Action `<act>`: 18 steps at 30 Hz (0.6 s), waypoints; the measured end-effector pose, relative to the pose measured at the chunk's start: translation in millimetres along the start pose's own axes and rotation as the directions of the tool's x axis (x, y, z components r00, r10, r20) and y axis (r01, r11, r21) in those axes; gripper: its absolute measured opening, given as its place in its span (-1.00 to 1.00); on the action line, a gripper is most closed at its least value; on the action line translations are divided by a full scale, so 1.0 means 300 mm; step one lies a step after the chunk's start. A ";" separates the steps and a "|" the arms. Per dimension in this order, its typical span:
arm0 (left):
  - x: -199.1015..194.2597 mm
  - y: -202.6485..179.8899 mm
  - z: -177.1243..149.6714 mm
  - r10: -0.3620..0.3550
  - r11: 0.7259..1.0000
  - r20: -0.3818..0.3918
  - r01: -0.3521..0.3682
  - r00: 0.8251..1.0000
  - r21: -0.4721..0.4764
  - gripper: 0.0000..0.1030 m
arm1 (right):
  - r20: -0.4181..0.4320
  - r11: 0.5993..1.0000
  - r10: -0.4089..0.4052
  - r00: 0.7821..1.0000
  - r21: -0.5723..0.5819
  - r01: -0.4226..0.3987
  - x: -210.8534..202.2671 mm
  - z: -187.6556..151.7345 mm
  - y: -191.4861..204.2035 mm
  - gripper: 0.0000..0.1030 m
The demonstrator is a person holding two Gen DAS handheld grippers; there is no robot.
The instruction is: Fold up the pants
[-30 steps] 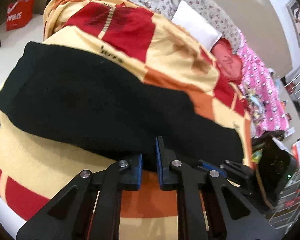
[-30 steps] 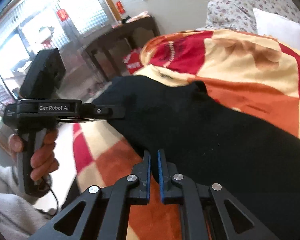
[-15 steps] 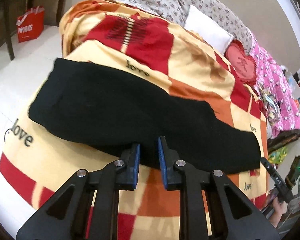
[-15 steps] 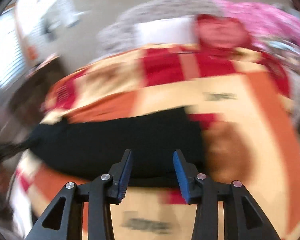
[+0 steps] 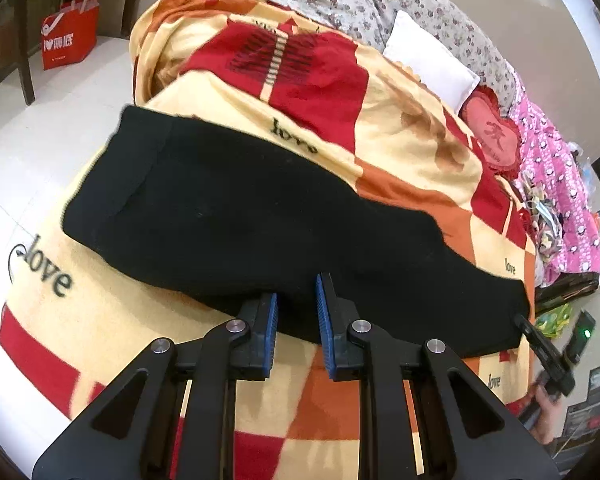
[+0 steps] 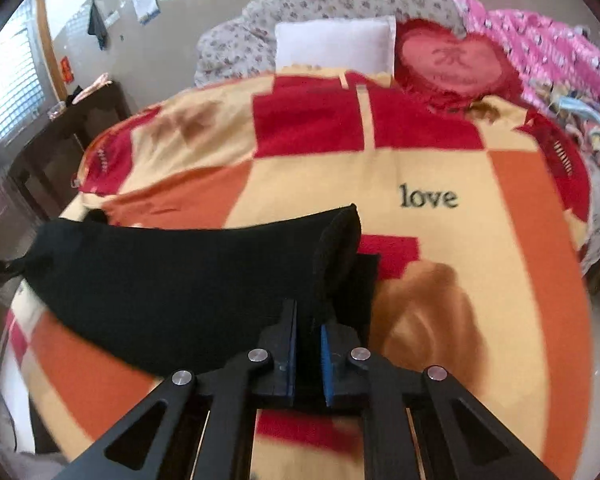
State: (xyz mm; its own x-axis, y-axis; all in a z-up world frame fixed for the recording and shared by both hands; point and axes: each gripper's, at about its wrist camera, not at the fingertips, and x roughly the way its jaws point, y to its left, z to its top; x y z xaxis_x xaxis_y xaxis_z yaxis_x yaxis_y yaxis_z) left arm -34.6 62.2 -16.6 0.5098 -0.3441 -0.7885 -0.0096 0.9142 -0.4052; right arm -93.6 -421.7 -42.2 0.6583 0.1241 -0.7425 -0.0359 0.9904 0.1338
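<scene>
Black pants [image 5: 260, 216] lie lengthwise across the bed [image 6: 480, 240], the right claw [image 6: 308, 344] just closed pinching the cuff end, the left claw [image 5: 297, 312] narrow and empty at mid-length.

A home bedroom: a bed [image 6: 540, 200] with blanket [image 6: 308, 184] and pillows [image 6: 336, 44]
</scene>
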 end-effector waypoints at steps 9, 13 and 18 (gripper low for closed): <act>-0.103 0.121 0.045 0.121 0.992 0.118 -0.116 0.986 -0.051 -0.63 | -0.061 0.990 -0.137 0.989 0.004 0.138 0.032 -0.038 0.026 -0.68; -0.120 0.200 0.070 0.196 0.979 0.148 -0.185 0.969 -0.087 -0.48 | 0.029 0.984 -0.174 0.984 -0.019 0.175 -0.059 0.029 0.094 -0.52; -0.101 0.262 0.085 0.202 0.974 0.122 -0.187 0.972 -0.125 -0.47 | 0.073 0.976 0.215 0.974 -0.039 -0.212 0.009 0.126 0.330 -0.14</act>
State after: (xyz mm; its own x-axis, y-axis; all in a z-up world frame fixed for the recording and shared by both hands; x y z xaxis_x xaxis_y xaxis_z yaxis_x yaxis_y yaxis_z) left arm -29.0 149.8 -12.7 0.5988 -0.1237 -0.7913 -0.2118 0.9284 -0.3054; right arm -67.0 -325.5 -6.0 0.6880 0.3292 -0.6467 -0.2043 0.9430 0.2627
